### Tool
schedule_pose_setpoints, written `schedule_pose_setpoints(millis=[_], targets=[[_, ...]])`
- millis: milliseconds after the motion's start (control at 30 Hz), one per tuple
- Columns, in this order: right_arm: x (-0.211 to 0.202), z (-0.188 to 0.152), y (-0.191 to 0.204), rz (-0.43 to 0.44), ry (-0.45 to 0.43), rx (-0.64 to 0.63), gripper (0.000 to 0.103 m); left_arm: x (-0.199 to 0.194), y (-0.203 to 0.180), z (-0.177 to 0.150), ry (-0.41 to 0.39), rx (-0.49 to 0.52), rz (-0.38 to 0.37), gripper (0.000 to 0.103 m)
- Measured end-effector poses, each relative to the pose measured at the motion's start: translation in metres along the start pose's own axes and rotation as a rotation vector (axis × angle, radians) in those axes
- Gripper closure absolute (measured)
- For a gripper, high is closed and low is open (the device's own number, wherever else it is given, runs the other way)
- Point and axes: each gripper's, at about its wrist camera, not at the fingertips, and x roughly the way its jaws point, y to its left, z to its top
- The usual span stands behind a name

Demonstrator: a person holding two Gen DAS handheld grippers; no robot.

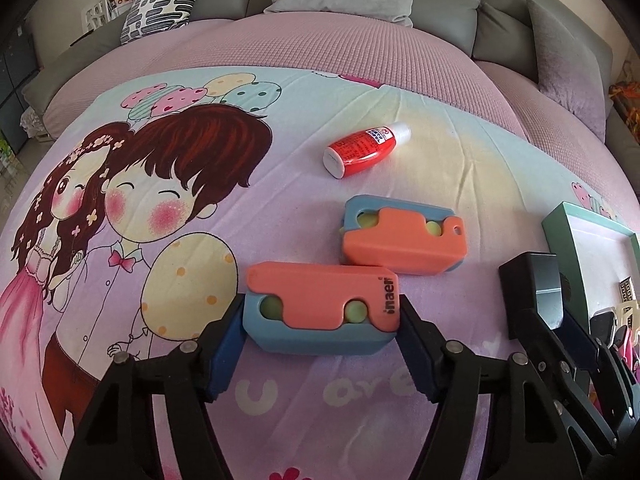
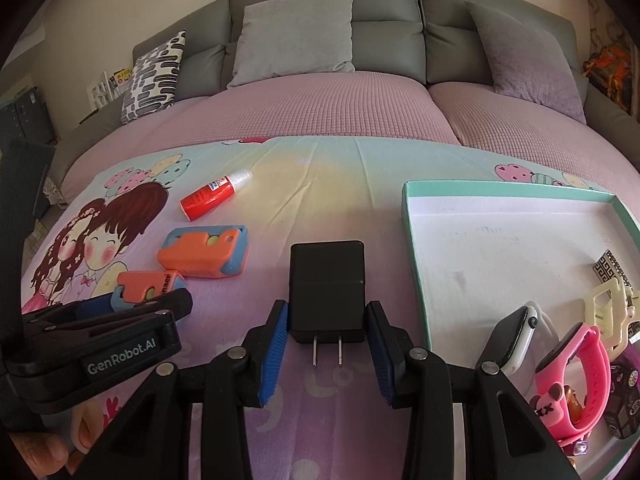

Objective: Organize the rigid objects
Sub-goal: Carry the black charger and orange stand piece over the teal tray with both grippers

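Two orange-and-blue toy blocks lie on the cartoon bedsheet. My left gripper (image 1: 320, 314) is shut on the near block (image 1: 316, 300), one blue pad against each end; that same block (image 2: 140, 284) shows beside the left gripper (image 2: 156, 304) in the right wrist view. Just beyond it lies the far block (image 1: 404, 240) (image 2: 200, 254). My right gripper (image 2: 326, 322) is shut on a black plug charger (image 2: 326, 288) with its prongs pointing back at the camera; the charger (image 1: 538, 280) also appears at the right of the left wrist view. Farther back, a red glue bottle (image 1: 366, 148) (image 2: 210, 196) lies on its side.
A teal-rimmed tray (image 2: 414, 248) (image 1: 556, 224) with a white floor sits at the right. It holds a dark smartwatch (image 2: 516, 340), a pink watch (image 2: 576, 380), a cream hair clip (image 2: 608, 304) and a toy car (image 2: 624, 400). Grey pillows and a sofa back stand behind.
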Motion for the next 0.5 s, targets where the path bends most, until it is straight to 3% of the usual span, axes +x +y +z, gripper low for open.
schedule_pose_setpoints(millis=[233, 500], targets=[[-0.0003, 0.0001, -0.0001, 0.001, -0.001, 0.002, 0.061, 0.0008, -0.0017, 0.0001, 0.0, 0.005, 0.002, 0.031], [-0.0044, 0.0022, -0.0043, 0.008, -0.009, 0.025, 0.062, -0.005, -0.0045, -0.0006, -0.003, 0.004, -0.044, 0.031]])
